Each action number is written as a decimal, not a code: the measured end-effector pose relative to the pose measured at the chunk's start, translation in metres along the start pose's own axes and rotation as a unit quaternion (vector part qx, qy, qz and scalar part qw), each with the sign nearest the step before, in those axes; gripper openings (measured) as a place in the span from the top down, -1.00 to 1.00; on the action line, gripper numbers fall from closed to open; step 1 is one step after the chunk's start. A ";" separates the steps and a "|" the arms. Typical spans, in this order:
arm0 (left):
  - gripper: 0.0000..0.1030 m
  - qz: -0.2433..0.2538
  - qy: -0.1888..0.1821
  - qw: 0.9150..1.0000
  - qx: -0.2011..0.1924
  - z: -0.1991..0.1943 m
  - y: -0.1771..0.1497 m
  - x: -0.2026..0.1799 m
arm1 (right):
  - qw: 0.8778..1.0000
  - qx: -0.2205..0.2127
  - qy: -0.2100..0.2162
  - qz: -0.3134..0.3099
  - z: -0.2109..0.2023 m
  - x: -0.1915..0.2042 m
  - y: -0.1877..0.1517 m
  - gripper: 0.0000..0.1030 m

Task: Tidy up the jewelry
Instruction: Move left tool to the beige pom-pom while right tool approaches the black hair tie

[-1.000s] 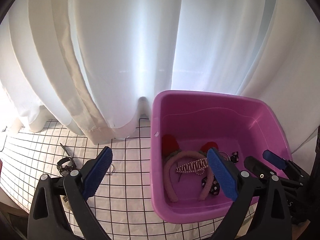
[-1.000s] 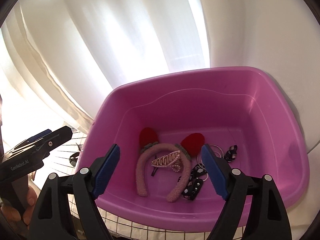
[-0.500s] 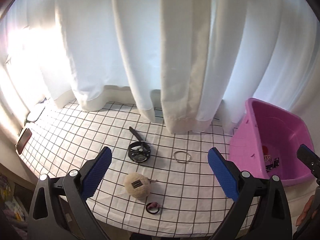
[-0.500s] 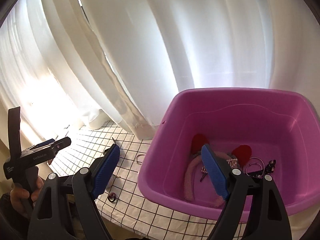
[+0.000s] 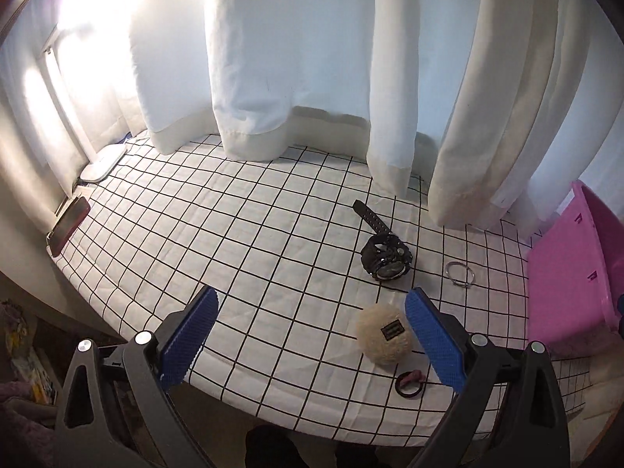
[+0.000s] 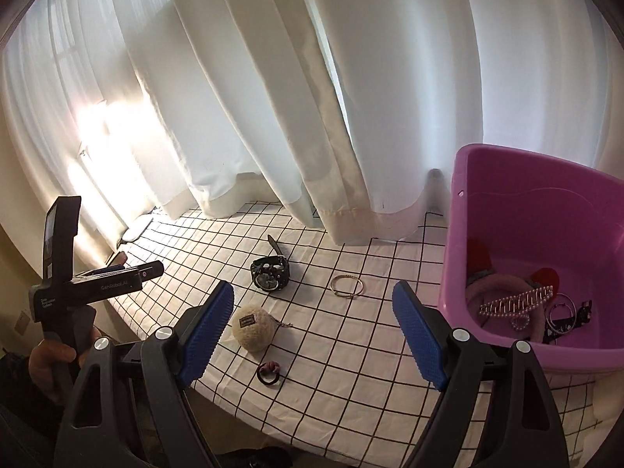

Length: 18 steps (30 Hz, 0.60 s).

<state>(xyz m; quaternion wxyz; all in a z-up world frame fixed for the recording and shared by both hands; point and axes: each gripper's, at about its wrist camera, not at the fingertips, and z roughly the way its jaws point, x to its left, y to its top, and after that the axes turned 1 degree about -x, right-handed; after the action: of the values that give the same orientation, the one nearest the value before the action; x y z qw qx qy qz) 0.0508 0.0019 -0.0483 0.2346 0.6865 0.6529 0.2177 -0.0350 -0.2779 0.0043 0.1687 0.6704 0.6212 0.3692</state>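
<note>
My left tongs (image 5: 310, 335) and right tongs (image 6: 314, 327) both stand wide apart above the near edge of the bench (image 5: 234, 234), with nothing between the pads. Nearest on the checked cloth lies a black hair tie (image 6: 268, 372). Just beyond it sits a cream fluffy ball (image 6: 252, 327). Farther out, a black watch (image 6: 270, 273) lies with its strap pointing to the far side, and a thin bangle (image 6: 346, 285) lies to its right. At the right stands the pink tub (image 6: 518, 210), holding a pink headband (image 6: 503, 284), a pearl hair claw (image 6: 516, 300) and smaller pieces. White curtains (image 6: 312, 97) hang at the far edge.
</note>
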 end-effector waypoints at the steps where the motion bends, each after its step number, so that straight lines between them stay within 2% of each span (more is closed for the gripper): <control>1: -0.84 0.010 -0.009 1.000 0.004 0.005 0.000 0.003 | 1.000 0.004 -0.010 0.004 0.005 0.008 -0.006 -0.54; 4: -0.84 0.049 -0.036 0.998 0.008 0.018 0.003 0.011 | 0.999 0.014 -0.044 0.022 0.021 0.031 -0.022 -0.55; 8: -0.84 0.101 -0.079 0.992 0.016 0.037 0.002 0.014 | 0.995 0.021 -0.083 0.051 0.040 0.055 -0.050 -0.55; 12: -0.84 0.157 -0.124 0.979 0.042 0.061 -0.009 0.011 | 0.987 0.031 -0.131 0.088 0.061 0.067 -0.080 -0.54; 15: -0.84 0.198 -0.136 0.969 0.049 0.075 -0.018 0.007 | 0.980 0.033 -0.159 0.118 0.076 0.071 -0.099 -0.55; 18: -0.84 0.219 -0.149 0.962 0.063 0.090 -0.026 0.002 | 0.974 0.041 -0.178 0.135 0.092 0.074 -0.114 -0.54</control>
<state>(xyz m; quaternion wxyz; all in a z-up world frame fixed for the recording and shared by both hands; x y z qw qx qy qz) 0.0852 0.0019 -0.1356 0.2319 0.8509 0.4563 0.1179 -0.0539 -0.1657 -0.1144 0.1976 0.8092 0.4999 0.2370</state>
